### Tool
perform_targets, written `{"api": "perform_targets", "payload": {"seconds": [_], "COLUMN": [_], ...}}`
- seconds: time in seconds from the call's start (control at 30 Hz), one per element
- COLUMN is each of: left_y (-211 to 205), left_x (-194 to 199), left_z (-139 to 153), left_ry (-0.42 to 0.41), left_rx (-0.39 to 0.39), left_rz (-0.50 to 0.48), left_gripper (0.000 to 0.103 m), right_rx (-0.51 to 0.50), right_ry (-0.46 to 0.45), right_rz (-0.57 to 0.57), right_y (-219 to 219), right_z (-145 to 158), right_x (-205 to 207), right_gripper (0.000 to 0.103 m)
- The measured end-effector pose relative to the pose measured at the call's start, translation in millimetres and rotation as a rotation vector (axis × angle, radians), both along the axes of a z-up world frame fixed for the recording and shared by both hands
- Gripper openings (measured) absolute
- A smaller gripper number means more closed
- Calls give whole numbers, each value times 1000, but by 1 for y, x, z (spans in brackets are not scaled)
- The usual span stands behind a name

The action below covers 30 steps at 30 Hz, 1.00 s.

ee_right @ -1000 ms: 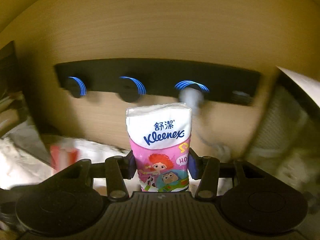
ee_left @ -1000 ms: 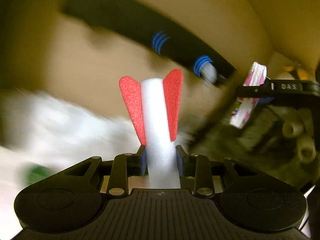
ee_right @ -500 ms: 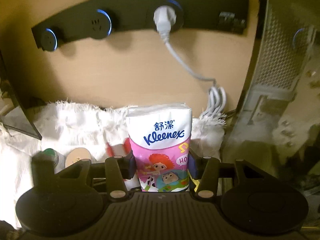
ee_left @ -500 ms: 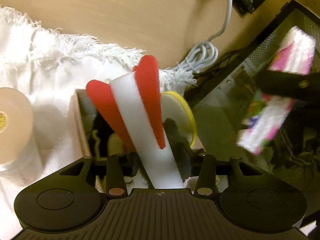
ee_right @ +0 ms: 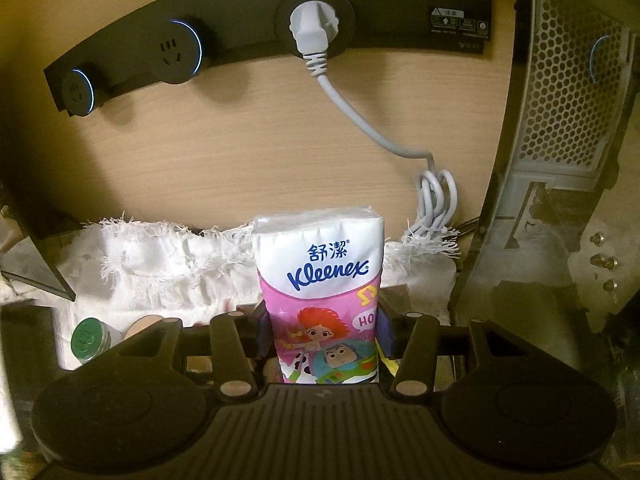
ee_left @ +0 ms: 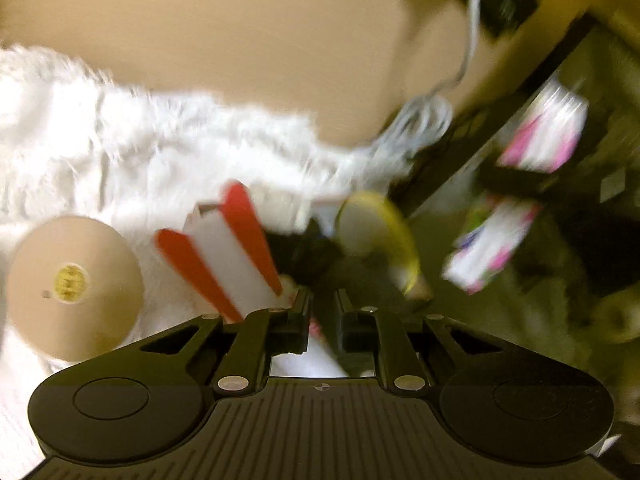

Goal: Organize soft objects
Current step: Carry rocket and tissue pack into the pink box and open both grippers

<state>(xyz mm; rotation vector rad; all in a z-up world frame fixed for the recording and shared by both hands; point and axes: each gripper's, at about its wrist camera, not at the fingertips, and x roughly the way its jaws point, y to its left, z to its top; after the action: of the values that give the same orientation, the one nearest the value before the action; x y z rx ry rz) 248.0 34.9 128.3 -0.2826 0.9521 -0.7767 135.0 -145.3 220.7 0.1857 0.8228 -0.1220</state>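
Observation:
The white foam rocket with red fins (ee_left: 230, 254) leans to the left in a small box, beside my left gripper (ee_left: 323, 304). That gripper is shut, and nothing shows between its tips. My right gripper (ee_right: 324, 322) is shut on a pink and white Kleenex tissue pack (ee_right: 320, 276), held upright above the white fringed towel (ee_right: 160, 272). In the blurred left wrist view the same tissue pack (ee_left: 538, 138) hangs at the right, over a dark mesh bin. A yellow-rimmed round pad (ee_left: 378, 236) stands in the box next to the rocket.
A tan round lid (ee_left: 74, 284) sits on the towel at the left, and a green-capped jar (ee_right: 86, 340) stands nearby. On the wall are a black power strip (ee_right: 400, 4) and a coiled white cable (ee_right: 438, 200). A perforated metal case (ee_right: 568, 92) fills the right.
My left gripper let go of the foam rocket, which now leans left in the box, and its jaws closed empty. Both hands came lower; the right one still holds the tissue pack.

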Motion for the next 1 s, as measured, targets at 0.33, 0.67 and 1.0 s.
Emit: {"api": "perform_targets", "payload": {"seconds": [0.33, 0.67, 1.0], "left_y": [-3, 45, 25], "left_x": [5, -12, -3], "left_z": [-17, -11, -33], "left_ry": [58, 41, 39], "left_rx": [-49, -13, -41], "left_rz": [-51, 124, 57], "left_gripper": [16, 16, 16], "right_rx": [59, 108, 148], "right_ry": [70, 312, 167], "right_rz": [0, 49, -25], "right_y": [-4, 26, 7], "right_z": [-26, -101, -69], "right_x": [18, 85, 54], "right_gripper": [49, 52, 48]}}
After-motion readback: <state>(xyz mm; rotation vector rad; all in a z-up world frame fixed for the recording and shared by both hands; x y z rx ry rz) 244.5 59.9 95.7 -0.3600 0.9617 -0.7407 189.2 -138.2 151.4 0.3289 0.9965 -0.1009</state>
